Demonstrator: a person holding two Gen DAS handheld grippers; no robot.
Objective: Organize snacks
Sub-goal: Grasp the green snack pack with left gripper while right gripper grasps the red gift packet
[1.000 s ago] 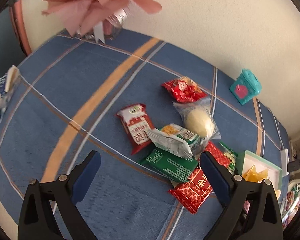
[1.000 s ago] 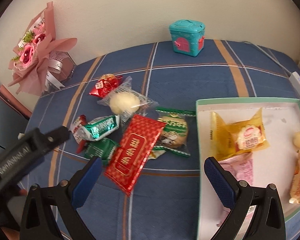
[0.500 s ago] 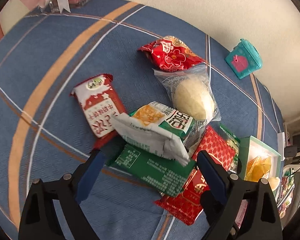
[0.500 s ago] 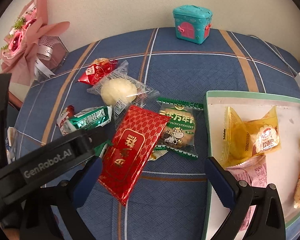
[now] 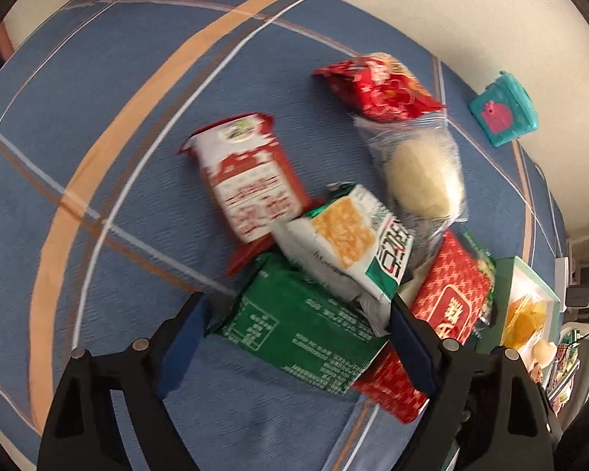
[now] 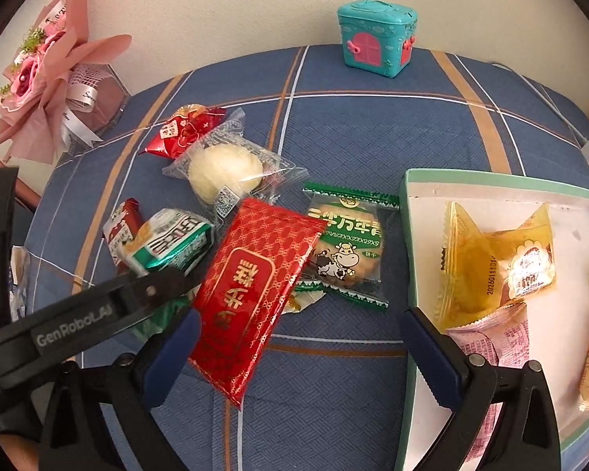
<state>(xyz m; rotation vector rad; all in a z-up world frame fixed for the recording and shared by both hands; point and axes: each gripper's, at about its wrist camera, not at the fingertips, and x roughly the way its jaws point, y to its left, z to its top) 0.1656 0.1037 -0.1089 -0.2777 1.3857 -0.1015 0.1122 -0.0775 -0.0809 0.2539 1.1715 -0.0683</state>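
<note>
On the blue plaid tablecloth (image 6: 353,137), a green packet (image 5: 302,325) lies flat between the fingers of the left gripper (image 5: 298,337), whose jaws have just been closing; the blue pads sit at the packet's 2 ends, though the blur hides whether they press on it yet. A white-and-green cracker pack (image 5: 353,247) leans on the green packet's far edge, with a red-and-white pack (image 5: 251,180) touching it on the left. Beyond them lie a clear-wrapped pale bun (image 6: 225,172) and a crinkled red pack (image 6: 184,129). A long red foil packet (image 6: 251,286) lies just beside the pile, overlapping a cow-print biscuit pack (image 6: 345,251). The right gripper (image 6: 298,353) hovers with jaws wide, nothing between them but the foil packet's near end. To the right, the green-rimmed box (image 6: 406,212) holds a yellow pastry pack (image 6: 491,255) and a pink wrapper (image 6: 498,337). A teal toy house (image 6: 377,35) and pink bouquet (image 6: 47,78) stand by the wall.
</note>
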